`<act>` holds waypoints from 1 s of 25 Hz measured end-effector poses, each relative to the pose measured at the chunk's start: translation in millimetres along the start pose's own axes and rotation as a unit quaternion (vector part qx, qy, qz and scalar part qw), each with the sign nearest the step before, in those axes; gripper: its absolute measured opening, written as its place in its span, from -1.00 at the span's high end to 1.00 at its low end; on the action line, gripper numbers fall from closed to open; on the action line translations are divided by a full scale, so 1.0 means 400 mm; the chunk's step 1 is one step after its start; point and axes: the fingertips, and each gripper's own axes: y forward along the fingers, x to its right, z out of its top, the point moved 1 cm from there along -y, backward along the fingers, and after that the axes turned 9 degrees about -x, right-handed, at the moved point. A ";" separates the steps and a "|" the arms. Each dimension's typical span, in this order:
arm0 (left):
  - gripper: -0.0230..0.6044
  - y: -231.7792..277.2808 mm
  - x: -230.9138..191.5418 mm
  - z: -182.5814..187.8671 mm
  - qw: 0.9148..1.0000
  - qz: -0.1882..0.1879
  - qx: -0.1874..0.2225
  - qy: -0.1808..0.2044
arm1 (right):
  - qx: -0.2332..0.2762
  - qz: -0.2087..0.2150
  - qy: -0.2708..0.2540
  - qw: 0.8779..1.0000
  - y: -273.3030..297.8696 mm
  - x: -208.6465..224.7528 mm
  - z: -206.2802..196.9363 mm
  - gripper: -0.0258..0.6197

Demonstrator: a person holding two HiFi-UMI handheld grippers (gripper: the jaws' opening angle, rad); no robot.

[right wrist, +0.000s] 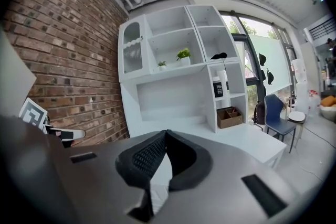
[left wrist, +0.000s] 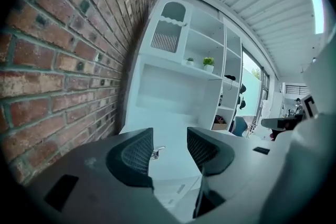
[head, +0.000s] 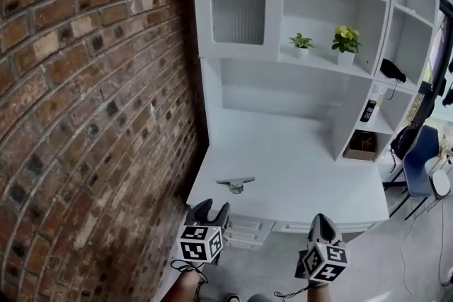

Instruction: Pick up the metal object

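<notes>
Currently at the opening stage, as judged from the layout, with nothing gripped and nothing lifted. Entry 1, metal object (head: 236,184): a small bright fitting lying on the white desk (head: 311,166), untouched, close to the desk's front edge. Entry 2, left gripper (head: 210,208): held in the air on the near side of the metal object, short of it and slightly to its left; its 2 jaws stand apart with nothing between them, and in the left gripper view the metal object shows in the gap, well beyond the pads. Entry 3, right gripper (head: 323,223): to the right of the metal object and nearer the person, well apart from it; jaws pressed together on nothing. Remaining, by estimate: the reach, the closing and the lift, all 3. Edges: the brick wall (head: 85,117) rises to the left of the metal object, beyond the desk's left edge, the tightest side; the drawers (head: 248,228) sit below it, under the front edge; the white shelving (head: 318,74) stands behind it, well apart. Open room: bare desk surface lies to the right of and behind the metal object, and the air above and in front of it is free, so a reach from the front or from above looks unobstructed.
</notes>
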 end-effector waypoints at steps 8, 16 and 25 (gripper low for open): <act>0.32 0.121 -0.021 -0.010 1.000 -0.002 -0.029 -0.004 | -0.021 -0.010 0.009 1.000 0.112 0.040 0.001 0.92; 0.32 0.235 -0.057 0.091 0.999 0.031 -0.017 0.000 | -0.016 0.021 0.006 1.000 0.296 0.062 0.101 0.92; 0.32 0.365 -0.090 0.209 0.997 0.071 0.003 -0.012 | -0.014 0.066 -0.007 0.998 0.502 0.075 0.230 0.92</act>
